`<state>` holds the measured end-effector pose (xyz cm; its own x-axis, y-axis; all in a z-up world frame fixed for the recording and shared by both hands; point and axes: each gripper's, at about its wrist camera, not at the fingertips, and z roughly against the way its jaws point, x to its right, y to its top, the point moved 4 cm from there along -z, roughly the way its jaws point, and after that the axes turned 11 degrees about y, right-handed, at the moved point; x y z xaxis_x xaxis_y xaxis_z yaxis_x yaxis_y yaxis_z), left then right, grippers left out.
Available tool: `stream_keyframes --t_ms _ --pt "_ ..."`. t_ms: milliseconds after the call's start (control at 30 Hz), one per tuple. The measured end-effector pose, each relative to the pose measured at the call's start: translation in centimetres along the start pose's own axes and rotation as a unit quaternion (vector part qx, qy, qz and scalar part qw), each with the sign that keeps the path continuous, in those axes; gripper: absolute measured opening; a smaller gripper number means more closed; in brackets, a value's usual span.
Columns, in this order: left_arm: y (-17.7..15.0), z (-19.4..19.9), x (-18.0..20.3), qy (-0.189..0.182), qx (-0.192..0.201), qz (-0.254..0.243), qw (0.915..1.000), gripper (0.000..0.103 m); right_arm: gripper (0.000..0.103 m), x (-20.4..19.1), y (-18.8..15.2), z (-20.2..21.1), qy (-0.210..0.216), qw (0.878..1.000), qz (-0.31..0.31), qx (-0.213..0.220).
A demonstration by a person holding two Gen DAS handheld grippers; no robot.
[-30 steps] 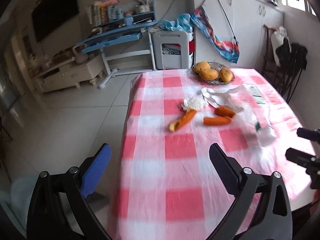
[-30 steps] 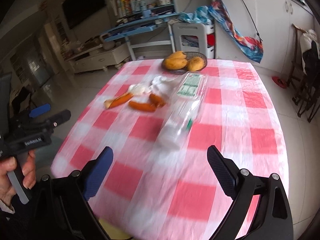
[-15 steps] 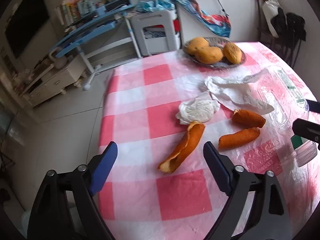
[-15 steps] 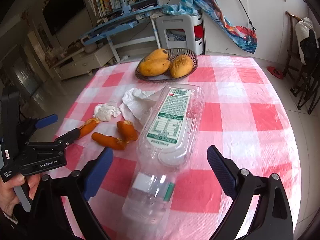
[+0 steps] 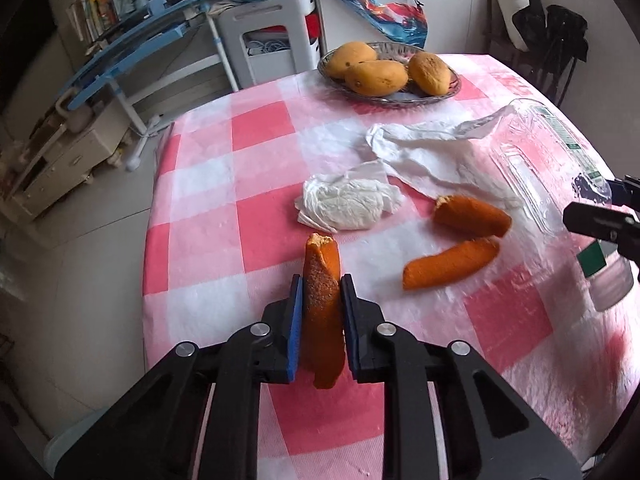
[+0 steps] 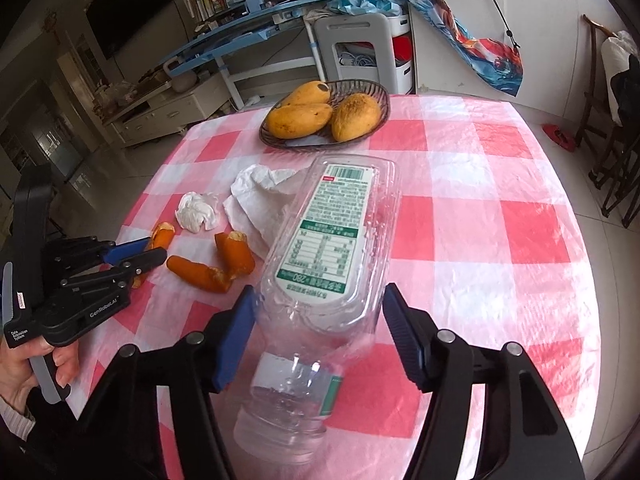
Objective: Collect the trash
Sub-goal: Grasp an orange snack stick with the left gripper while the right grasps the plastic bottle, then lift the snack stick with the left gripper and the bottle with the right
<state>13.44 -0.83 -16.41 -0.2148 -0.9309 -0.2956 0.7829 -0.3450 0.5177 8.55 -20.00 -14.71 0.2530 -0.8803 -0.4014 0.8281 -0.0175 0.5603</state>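
My left gripper [image 5: 320, 292] is shut on a long orange peel [image 5: 322, 300] on the pink checked tablecloth [image 5: 264, 216]. Two more peels [image 5: 472, 216] [image 5: 448, 266], a crumpled white tissue [image 5: 346, 206] and a larger white tissue [image 5: 432, 160] lie beyond it. My right gripper [image 6: 318, 320] straddles an empty clear plastic bottle [image 6: 332, 240] lying on its side, neck toward me; its jaws stand close on both sides, just apart from the bottle. The left gripper also shows in the right wrist view [image 6: 140, 252].
A dark basket [image 6: 372, 92] with three mangoes [image 6: 300, 120] stands at the table's far side. Beyond are a blue desk [image 5: 140, 36], a white stool [image 5: 272, 40] and dark chairs [image 5: 560, 52] at the right. The table edge [image 5: 148, 280] drops to tiled floor on the left.
My left gripper advanced and shut on the long peel. My right gripper moved forward around the bottle and its jaws narrowed toward it.
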Motion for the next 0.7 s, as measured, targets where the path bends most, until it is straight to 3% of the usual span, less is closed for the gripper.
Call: stream_keyframes --t_ms 233,333,500,700 --pt "-0.9 3.9 -2.1 -0.060 0.013 0.087 0.9943 0.018 0.061 1.2 -0.8 1.9 0.052 0.997 -0.056 0.013" --pt "-1.3 5.6 -1.8 -0.067 0.029 0.092 0.9930 0.018 0.061 0.9 -1.3 2.7 0.083 0.994 -0.067 0.017" --pt "-2.3 7.2 -0.6 -0.062 0.040 0.084 0.9938 0.018 0.061 -1.2 -2.0 3.9 0.114 0.992 -0.042 0.019" --pt "-4.2 9.4 0.0 -0.058 0.052 0.095 0.9924 0.018 0.061 -4.1 -3.7 3.9 0.103 0.994 0.023 -0.011"
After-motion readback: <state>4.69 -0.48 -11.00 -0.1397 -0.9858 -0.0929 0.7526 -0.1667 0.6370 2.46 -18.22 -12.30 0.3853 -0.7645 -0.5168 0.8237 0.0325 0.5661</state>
